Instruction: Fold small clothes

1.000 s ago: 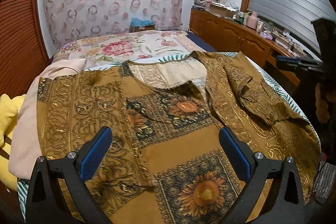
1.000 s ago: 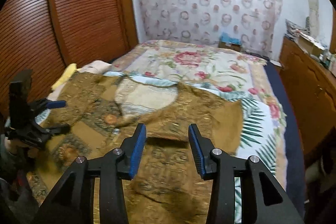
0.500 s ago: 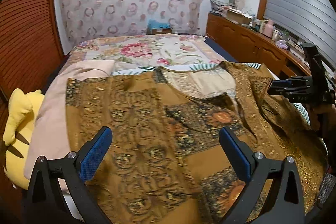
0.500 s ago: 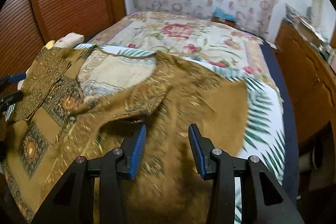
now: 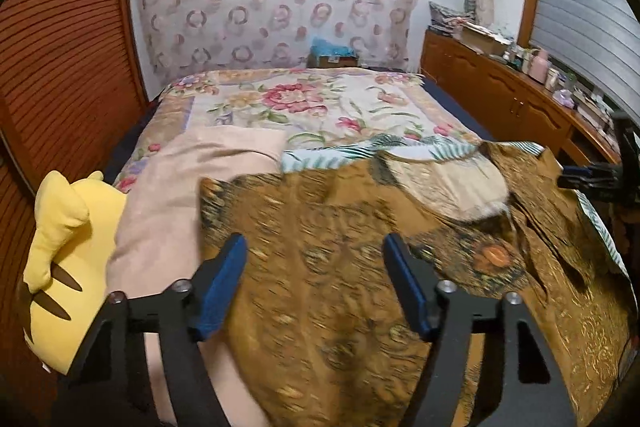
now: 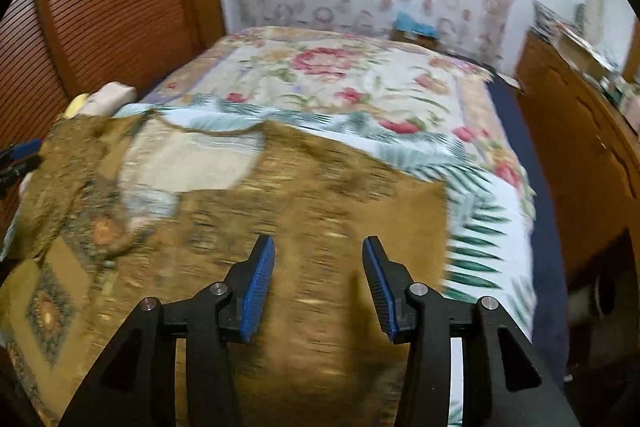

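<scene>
While nothing is gripped by either tool, the left gripper (image 5: 314, 287) is held with its blue pads spread wide above the left side of the brown patterned blouse (image 5: 360, 267), and the right gripper (image 6: 318, 283) is held somewhat less wide, though clearly apart, above the garment's right side (image 6: 320, 207). Both are carried low over the fabric, presumably so that an edge or sleeve can be reached for a fold; whether the cloth is touched cannot be told, since both views are blurred. The blouse is spread flat on the near end of the bed, neckline away from the person, with its pale lining (image 5: 444, 183) exposed at the collar; this layout is judged to suit side folds inward. Beneath it a leaf-print sheet (image 6: 476, 227) is laid over the floral bedspread (image 5: 304, 103). Beside the garment's left edge a pink cloth (image 5: 172, 203) and a yellow plush toy (image 5: 68, 251) are seen, and a wooden dresser (image 5: 500, 95) is set along the right wall.
</scene>
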